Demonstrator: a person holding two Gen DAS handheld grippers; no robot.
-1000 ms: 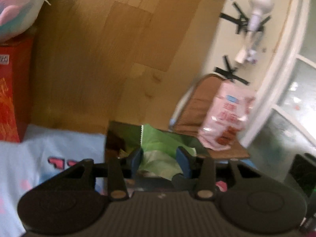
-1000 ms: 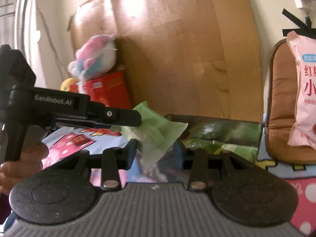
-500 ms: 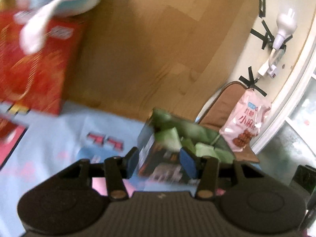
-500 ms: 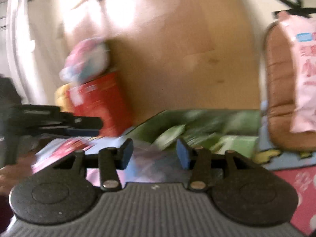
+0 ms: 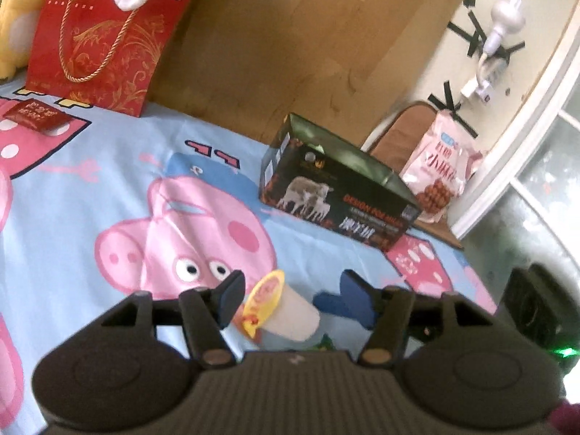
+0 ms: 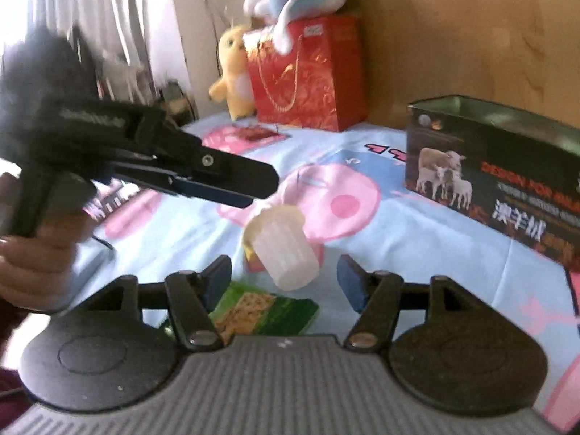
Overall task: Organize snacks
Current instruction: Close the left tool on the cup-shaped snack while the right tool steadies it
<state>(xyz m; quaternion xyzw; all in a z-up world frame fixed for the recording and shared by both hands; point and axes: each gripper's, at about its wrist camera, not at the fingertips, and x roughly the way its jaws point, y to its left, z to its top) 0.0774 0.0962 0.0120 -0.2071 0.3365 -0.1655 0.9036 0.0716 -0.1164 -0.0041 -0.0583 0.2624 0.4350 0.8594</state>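
A white jelly cup (image 5: pixel 288 313) with a yellow-red foil lid lies on its side on the blue cartoon bedsheet; it also shows in the right wrist view (image 6: pixel 284 248). My left gripper (image 5: pixel 291 299) is open, its fingers on either side of the cup. My right gripper (image 6: pixel 284 277) is open and empty just behind the cup. A green snack packet (image 6: pixel 262 313) lies under the right gripper. A black open-top box (image 5: pixel 335 188) with sheep pictures stands further back, also in the right wrist view (image 6: pixel 496 174).
A red gift bag (image 5: pixel 105 36) with plush toys stands at the back left by the wooden headboard. A pink snack bag (image 5: pixel 440 172) leans on a brown cushion at the right. A small red packet (image 5: pixel 34 117) lies on the sheet (image 5: pixel 90 188).
Both grippers pulled back from the black box and swung down toward the sheet. The green packet that was between the fingers is now out of them. Both jaws have opened wider.
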